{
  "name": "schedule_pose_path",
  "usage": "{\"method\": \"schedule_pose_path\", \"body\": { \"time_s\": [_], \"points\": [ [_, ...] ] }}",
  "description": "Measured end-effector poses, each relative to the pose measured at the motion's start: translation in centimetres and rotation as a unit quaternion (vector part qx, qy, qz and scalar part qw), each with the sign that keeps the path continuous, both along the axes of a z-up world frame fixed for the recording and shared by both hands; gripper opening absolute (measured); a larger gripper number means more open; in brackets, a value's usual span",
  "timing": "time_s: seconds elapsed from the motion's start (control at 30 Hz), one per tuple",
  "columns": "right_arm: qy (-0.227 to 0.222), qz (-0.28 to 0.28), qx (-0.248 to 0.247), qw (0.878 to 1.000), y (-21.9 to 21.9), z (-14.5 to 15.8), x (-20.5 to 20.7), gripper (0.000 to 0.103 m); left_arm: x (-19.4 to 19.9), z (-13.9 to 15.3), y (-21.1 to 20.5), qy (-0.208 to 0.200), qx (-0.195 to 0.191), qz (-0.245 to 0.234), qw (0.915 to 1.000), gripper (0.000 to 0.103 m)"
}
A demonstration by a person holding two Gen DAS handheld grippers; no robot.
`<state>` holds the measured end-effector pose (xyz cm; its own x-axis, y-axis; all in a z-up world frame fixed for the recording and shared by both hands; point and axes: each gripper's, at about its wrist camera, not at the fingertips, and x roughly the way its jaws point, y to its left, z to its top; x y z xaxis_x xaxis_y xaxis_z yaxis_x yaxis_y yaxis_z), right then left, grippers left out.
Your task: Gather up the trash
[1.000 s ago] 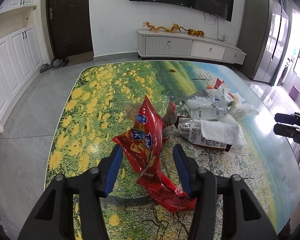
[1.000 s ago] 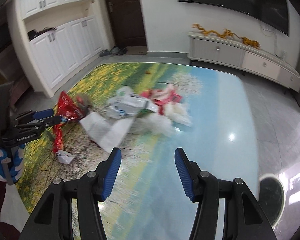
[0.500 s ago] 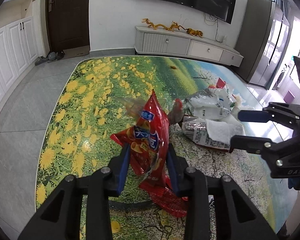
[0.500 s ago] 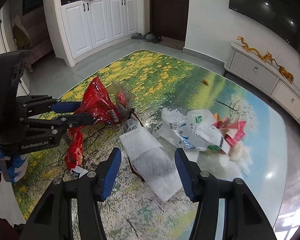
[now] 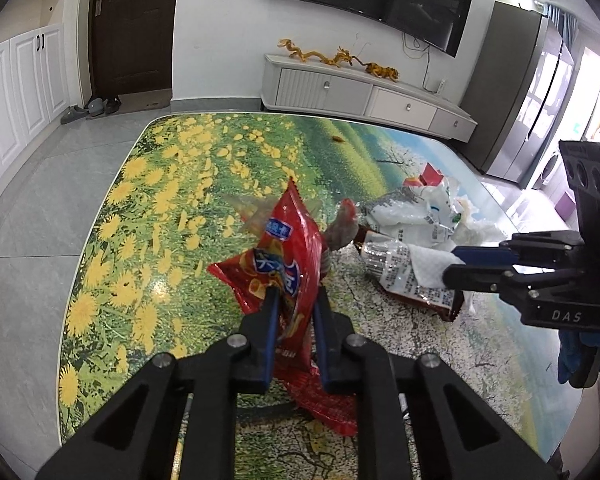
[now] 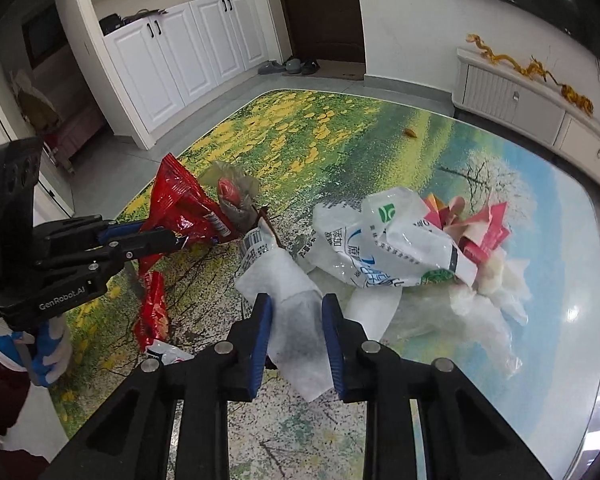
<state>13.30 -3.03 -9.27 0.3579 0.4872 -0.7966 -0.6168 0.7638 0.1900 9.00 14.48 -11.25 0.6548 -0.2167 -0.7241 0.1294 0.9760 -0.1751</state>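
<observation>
My left gripper (image 5: 294,300) is shut on a red snack bag (image 5: 284,256) and holds it upright above the table; the bag also shows in the right wrist view (image 6: 180,204). My right gripper (image 6: 296,312) has its jaws closing around a white paper towel (image 6: 288,292) that lies on a printed wrapper (image 5: 400,276); the fingers sit on either side of the towel with a small gap. A second red wrapper (image 6: 152,312) lies flat under the left gripper. A white plastic bag (image 6: 388,240) and red-pink scraps (image 6: 480,224) lie in a pile further right.
The table (image 5: 148,208) has a glossy flower-meadow print and a rounded edge. A clear bag with something red inside (image 6: 232,192) lies beside the snack bag. A small brown scrap (image 6: 410,133) lies far back. A white TV cabinet (image 5: 360,92) stands beyond.
My left gripper closed tighter on the red snack bag and lifted it. My right gripper moved in over the white paper towel and its jaws narrowed around it.
</observation>
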Motion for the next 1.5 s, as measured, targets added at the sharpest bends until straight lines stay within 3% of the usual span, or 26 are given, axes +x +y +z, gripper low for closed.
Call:
{"method": "schedule_pose_path", "body": {
  "time_s": [0.33, 0.5, 0.83, 1.0, 1.27, 1.4, 1.5],
  "points": [
    [0.029, -0.020, 0.039, 0.999, -1.8, 0.1, -0.3, 0.025, -0.2, 0.1, 0.1, -0.001, -0.012, 0.001, 0.9999, 0.012],
    [0.024, -0.027, 0.045, 0.998, -2.4, 0.6, -0.5, 0.009, -0.2, 0.2, 0.2, -0.004, -0.022, 0.000, 0.9998, 0.008],
    [0.024, -0.056, 0.043, 0.997, -4.0, 0.3, -0.2, 0.008, -0.4, 0.6, 0.4, -0.012, -0.024, 0.009, 0.9996, 0.008],
    [0.049, -0.081, 0.056, 0.994, -4.9, -0.4, 0.6, 0.039, -0.4, 0.7, 0.7, -0.016, -0.026, 0.014, 0.9994, 0.008],
    [0.129, -0.128, 0.121, 0.976, -6.1, -2.5, 2.8, 0.040, -0.6, 1.3, 1.2, -0.023, -0.027, 0.018, 0.9992, 0.008],
    [0.132, -0.128, 0.124, 0.975, -6.2, -2.8, 2.6, 0.017, -0.9, 1.7, 1.2, -0.029, -0.027, 0.018, 0.9991, 0.008],
    [0.115, -0.123, 0.122, 0.978, -6.6, -2.3, 2.0, 0.008, -1.1, 2.1, 1.2, -0.035, -0.025, 0.019, 0.9989, 0.008]
  ]
}}
